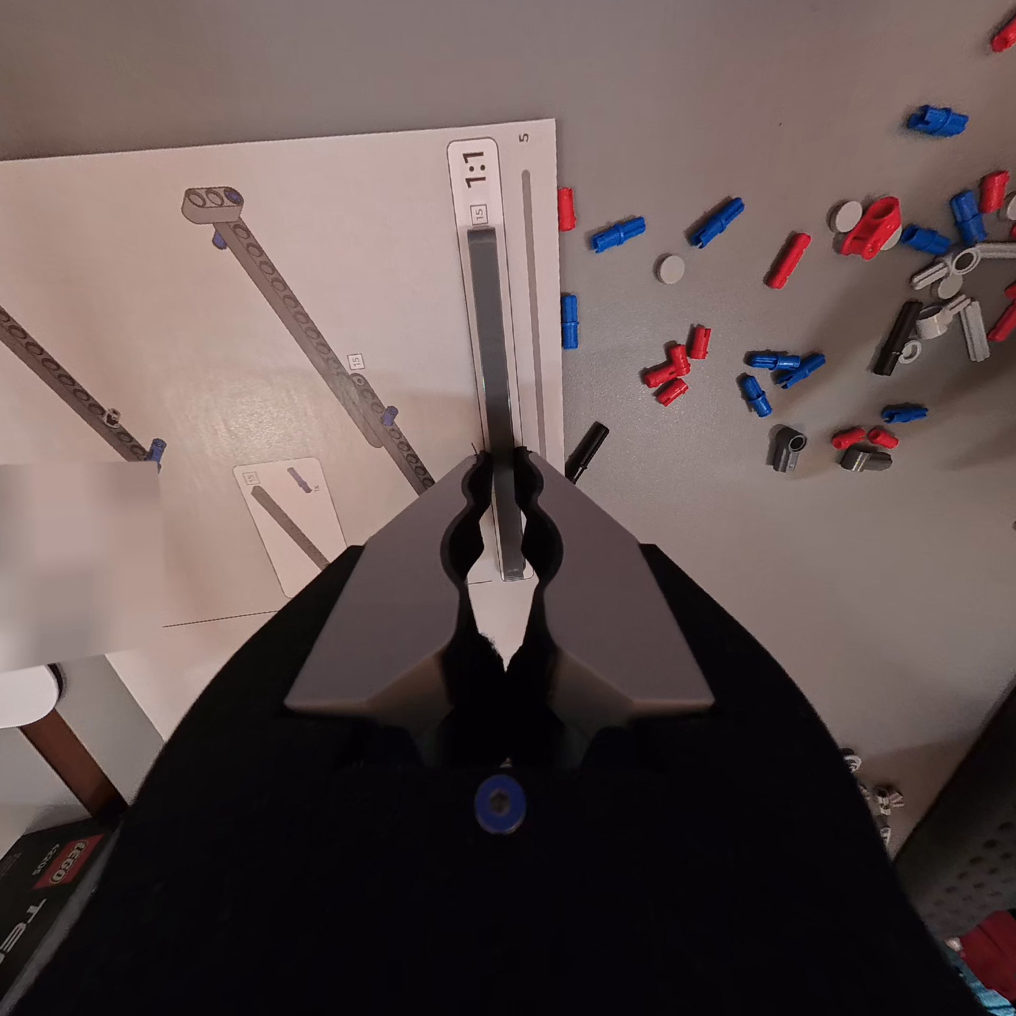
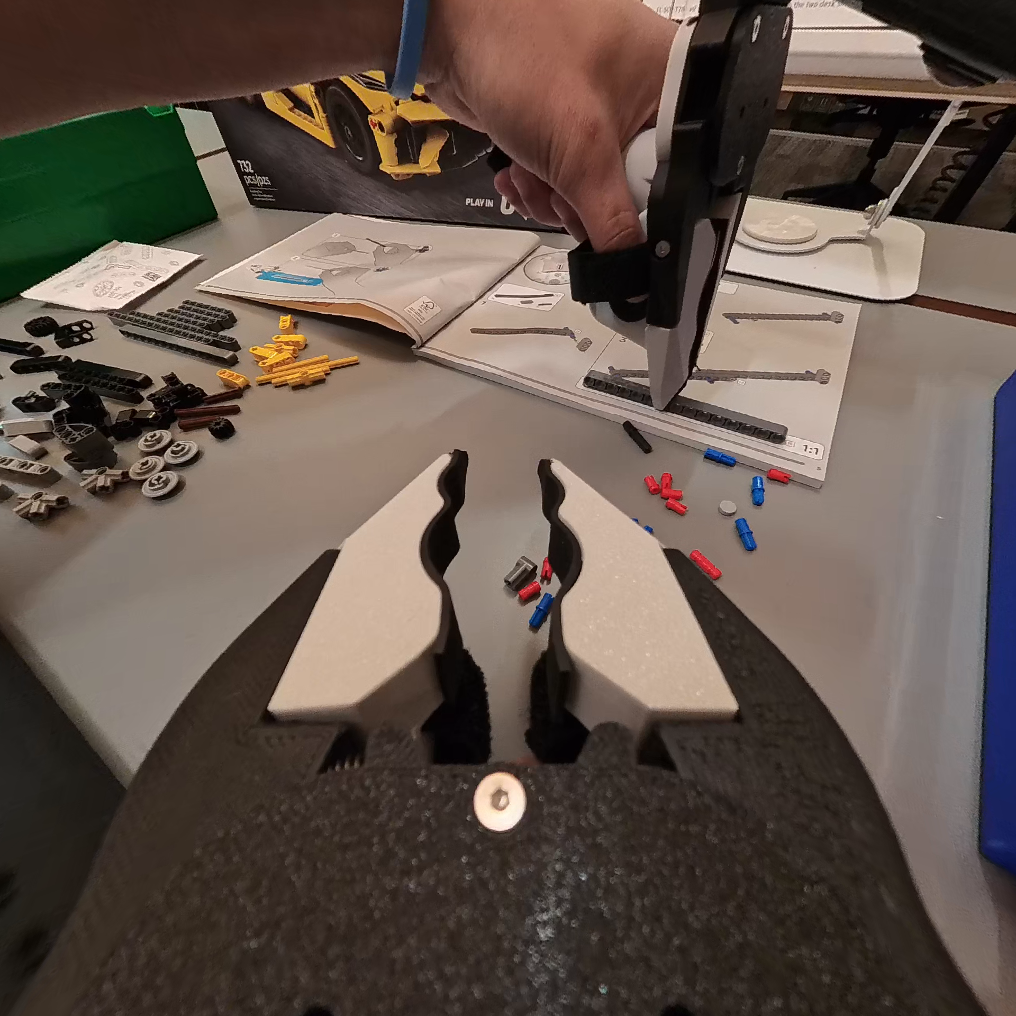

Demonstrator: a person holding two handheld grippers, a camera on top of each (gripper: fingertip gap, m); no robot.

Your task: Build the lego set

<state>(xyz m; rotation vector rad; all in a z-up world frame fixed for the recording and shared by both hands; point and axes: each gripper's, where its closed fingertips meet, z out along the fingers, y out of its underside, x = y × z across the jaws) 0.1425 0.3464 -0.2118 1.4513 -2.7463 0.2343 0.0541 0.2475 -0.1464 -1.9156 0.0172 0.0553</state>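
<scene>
Lego set (image 2: 88,385) is spread loose over the grey table (image 2: 330,495): black and grey parts far left, yellow ones beside them, red and blue pins (image 2: 745,533) near the open booklet (image 2: 495,308). One long dark beam (image 1: 486,330) stands on its narrow side on the booklet's right page, along the printed size-check bar at the page edge.

Left gripper (image 1: 500,456) points down at the beam and looks clenched on it, jaws tight on both sides a little in from one end. Right gripper (image 2: 503,462) is released and empty, hovering low over the table above a few pins and a small grey connector (image 2: 519,572).

Step is likely the length check against the printed bar. To do it well:
- line the beam's end up with the bar's end
- keep it parallel to the bar
- lift straight so the page does not drag
- the off-centre grip could let it tip

The right claw is well placed to fetch a blue pin.

Writing: the box (image 2: 308,181) behind the booklet carries a brand logo, a piece count and slogan text beside a picture of a yellow vehicle. The page has step numbers and a scale mark. The folded sheet (image 2: 115,275) far left is printed too.
</scene>
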